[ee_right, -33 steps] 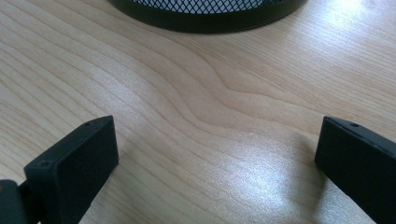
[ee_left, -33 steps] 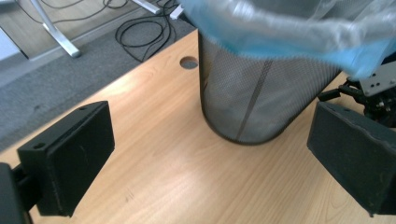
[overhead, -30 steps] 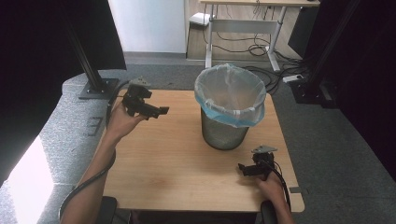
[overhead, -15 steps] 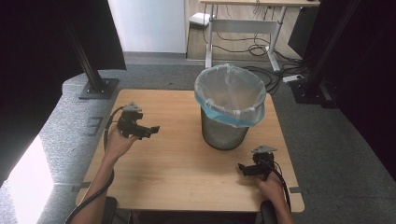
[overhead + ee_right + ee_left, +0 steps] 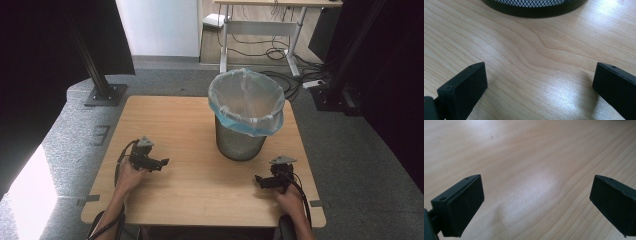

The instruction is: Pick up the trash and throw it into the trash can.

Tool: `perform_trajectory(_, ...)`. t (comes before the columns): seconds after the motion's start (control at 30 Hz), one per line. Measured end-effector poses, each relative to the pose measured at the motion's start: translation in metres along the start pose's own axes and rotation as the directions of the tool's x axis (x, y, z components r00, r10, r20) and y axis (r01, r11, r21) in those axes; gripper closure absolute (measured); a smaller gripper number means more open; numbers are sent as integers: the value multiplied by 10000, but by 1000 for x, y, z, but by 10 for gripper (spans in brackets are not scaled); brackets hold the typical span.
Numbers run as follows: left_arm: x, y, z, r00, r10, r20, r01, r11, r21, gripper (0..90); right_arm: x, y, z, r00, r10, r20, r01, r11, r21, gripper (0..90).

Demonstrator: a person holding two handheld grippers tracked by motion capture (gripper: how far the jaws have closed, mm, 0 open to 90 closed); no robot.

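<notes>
While we read from the left edge of the table across to the right, we note:
Left hand (image 5: 126, 176): we see it resting on the near left part of the wooden table (image 5: 165, 120), forearm coming in from the bottom edge
Left gripper (image 5: 161, 163): low over the wood, pointing toward the table's middle; in the left gripper view (image 5: 536, 205) we find its two black jaws spread wide with bare wood grain between them, pinching nothing
Waste bin (image 5: 239, 144): dark mesh, upright on the far right part of the table, lined with a clear bag (image 5: 246, 100) whose blue-edged rim folds over the top; we see it well apart from the left gripper and near the right one
Right gripper (image 5: 260, 181): low over the near right part of the table, pointing left; in the right gripper view (image 5: 540, 87) we find its jaws spread wide over bare wood, holding nothing, with the mesh base of the bin (image 5: 534, 6) beyond them
Right hand (image 5: 289, 196): at the near right edge, behind its gripper
</notes>
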State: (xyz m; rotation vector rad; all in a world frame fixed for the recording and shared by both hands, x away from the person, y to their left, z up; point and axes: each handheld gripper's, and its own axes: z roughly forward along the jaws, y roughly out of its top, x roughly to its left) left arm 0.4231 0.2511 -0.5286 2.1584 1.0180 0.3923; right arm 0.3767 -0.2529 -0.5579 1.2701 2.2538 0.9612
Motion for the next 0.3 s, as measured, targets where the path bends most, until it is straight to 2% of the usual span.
perform_trajectory(0.17,-4,-13,14,9993,317,-208,-304,9977,605,0,0,0,0,10000,-1,7,1,10000,-4,0)
perform_trajectory(0.2,-4,-14,14,9995,308,-115,-301,9977,615,0,0,0,0,10000,1,10,-1,10000,-4,0)
perform_trajectory(0.3,-6,-14,14,9991,377,-209,-364,9975,611,0,0,0,0,10000,17,22,-17,10000,-1,0)
